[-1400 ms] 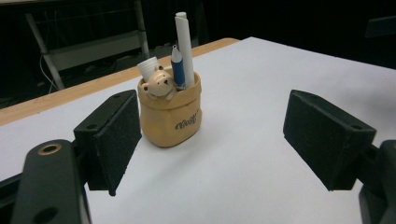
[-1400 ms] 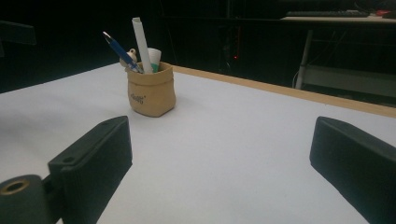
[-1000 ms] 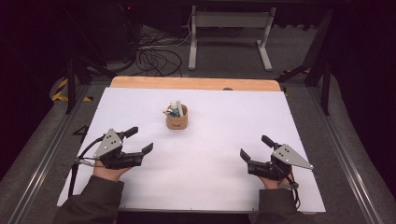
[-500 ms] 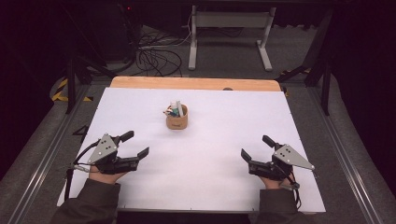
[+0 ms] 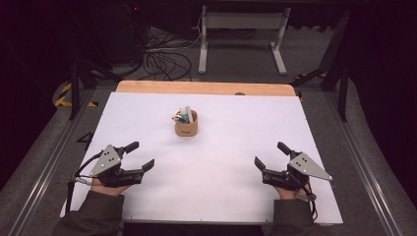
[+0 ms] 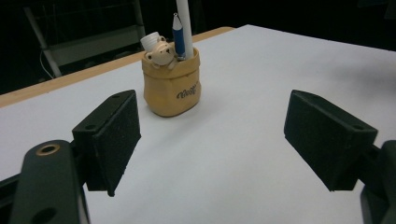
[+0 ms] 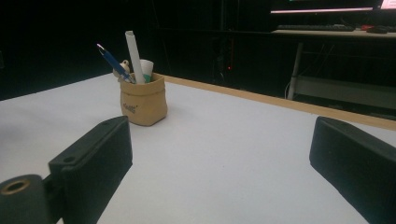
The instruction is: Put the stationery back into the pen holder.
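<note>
A small tan pen holder (image 5: 187, 126) shaped like a sack stands upright on the white table (image 5: 221, 147), toward the back and left of centre. It holds a blue pen (image 6: 179, 37), a white stick (image 6: 184, 25) and a little bear figure (image 6: 161, 52). My left gripper (image 5: 139, 155) rests low at the front left, open with nothing between its jaws. My right gripper (image 5: 271, 154) rests at the front right, likewise open and empty. Both gripper views look toward the pen holder (image 7: 142, 102), which stands well ahead of the jaws.
A wooden strip (image 5: 206, 88) runs along the table's far edge. Beyond it are a metal stand (image 5: 241, 29) and loose cables (image 5: 167, 59) on the floor. Metal rails (image 5: 44, 162) flank the table on both sides.
My left gripper has slid a little toward the near left corner of the table. The right gripper and the pen holder have stayed put.
</note>
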Demonstrator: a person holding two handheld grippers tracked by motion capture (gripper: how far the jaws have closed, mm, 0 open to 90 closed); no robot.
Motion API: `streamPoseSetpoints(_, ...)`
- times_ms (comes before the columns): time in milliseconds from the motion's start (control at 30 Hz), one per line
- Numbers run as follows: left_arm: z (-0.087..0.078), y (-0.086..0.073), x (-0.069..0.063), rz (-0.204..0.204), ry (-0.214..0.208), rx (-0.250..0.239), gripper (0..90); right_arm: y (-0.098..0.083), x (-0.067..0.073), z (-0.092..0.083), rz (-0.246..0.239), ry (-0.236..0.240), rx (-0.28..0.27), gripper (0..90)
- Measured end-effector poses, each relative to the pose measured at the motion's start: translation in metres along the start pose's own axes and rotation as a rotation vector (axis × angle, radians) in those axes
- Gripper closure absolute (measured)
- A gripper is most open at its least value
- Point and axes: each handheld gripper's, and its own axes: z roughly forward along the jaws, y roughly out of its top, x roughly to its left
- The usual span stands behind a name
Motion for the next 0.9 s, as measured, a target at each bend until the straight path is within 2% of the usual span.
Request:
streamPoseSetpoints(333, -0.0001, -0.0021, 0.0016, -0.018, -0.004, -0.004, 19.3, -0.0005, 0.0015, 0.0014, -0.008, 0.007, 0.002, 6.7)
streamPoseSetpoints(433, -0.0004, -0.0021, 0.0018, -0.009, -0.001, -0.004, 19.3, -0.0004, 0.0013, 0.0012, -0.008, 0.006, 0.001, 6.8)
streamPoseSetpoints(900, -0.0004, -0.0031, 0.0007, -0.015, -0.005, -0.003, 19.3, -0.0004, 0.0019, 0.0013, -0.01, 0.009, -0.002, 6.8)
